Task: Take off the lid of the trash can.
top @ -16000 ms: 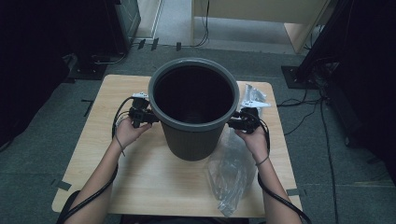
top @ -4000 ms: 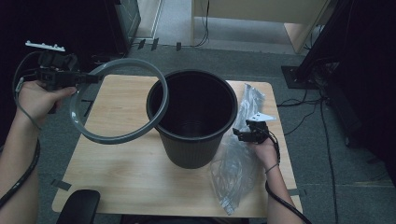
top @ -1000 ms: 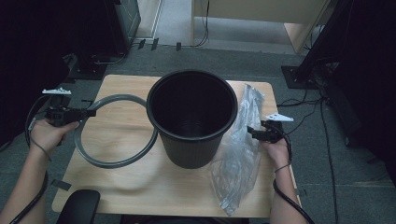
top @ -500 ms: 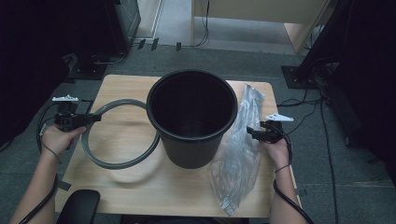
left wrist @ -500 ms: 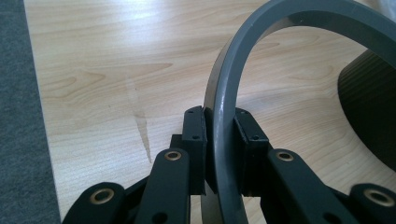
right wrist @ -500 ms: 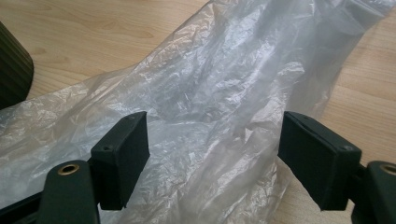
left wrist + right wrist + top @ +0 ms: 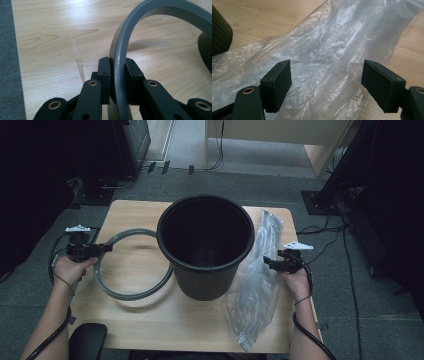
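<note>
The grey plastic retaining ring [image 7: 131,266] lies at the left centre of the high view, on the pale wooden table [image 7: 165,320], its far arc beside the wall of the round black plastic waste bin [image 7: 206,245]. Parting ring from bin leaves the bin's mouth free, probably so a liner can go in before the ring clamps it. In the left gripper view the ring's band [image 7: 120,72] runs up between the two pads, both pressed against it: the left gripper [image 7: 102,249] is clamped on the ring at its left edge, hand low at the table's left rim, forearm coming up from the lower left corner. The crumpled clear plastic bag [image 7: 255,280] stretches along the right of the bin. The right gripper [image 7: 267,262] hovers at it with jaws spread wide and nothing between them, pointing toward frame centre.
</note>
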Available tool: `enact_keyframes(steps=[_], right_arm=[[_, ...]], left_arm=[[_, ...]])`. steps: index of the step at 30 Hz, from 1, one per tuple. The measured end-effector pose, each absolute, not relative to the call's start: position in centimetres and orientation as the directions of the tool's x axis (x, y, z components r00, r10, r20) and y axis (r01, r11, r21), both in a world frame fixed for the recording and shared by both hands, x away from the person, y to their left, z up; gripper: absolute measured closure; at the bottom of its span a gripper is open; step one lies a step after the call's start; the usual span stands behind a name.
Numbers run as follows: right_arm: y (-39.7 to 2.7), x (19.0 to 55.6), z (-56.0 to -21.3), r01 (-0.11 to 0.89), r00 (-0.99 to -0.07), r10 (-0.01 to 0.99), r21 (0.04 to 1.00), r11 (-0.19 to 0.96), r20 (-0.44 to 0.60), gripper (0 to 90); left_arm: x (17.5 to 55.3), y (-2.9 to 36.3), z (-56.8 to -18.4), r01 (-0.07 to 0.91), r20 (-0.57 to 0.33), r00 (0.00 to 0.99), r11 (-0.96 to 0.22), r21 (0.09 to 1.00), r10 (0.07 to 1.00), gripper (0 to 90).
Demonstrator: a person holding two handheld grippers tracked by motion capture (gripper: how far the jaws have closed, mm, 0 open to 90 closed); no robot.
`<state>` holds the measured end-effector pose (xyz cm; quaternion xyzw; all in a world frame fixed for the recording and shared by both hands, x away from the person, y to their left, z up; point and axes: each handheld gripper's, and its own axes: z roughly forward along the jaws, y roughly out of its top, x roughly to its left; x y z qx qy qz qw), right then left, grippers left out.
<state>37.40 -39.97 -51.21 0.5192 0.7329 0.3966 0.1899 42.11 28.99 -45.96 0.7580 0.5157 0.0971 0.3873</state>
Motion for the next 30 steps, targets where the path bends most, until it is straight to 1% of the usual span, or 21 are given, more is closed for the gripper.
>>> enact_keyframes(steps=[11,20,22,30], right_arm=[[-39.7,37.4,-51.3,0.611,-0.401,0.906,0.776,0.154,0.136,22.6],[-39.3,37.6,-51.9,0.624,-0.416,0.9,0.76,0.181,0.127,21.0],[-39.2,37.6,-52.0,0.624,-0.42,0.9,0.757,0.196,0.114,20.7],[-38.5,37.8,-52.3,0.616,-0.438,0.897,0.748,0.247,0.065,19.7]], left_arm=[[43.2,28.5,-48.0,0.702,-0.237,0.443,-0.17,0.691,0.864,77.0],[43.4,28.2,-49.2,0.7,-0.231,0.437,-0.167,0.695,0.869,76.8],[43.4,28.3,-49.5,0.702,-0.235,0.434,-0.163,0.693,0.87,76.7],[43.8,28.3,-50.4,0.695,-0.205,0.435,-0.182,0.696,0.877,76.5]])
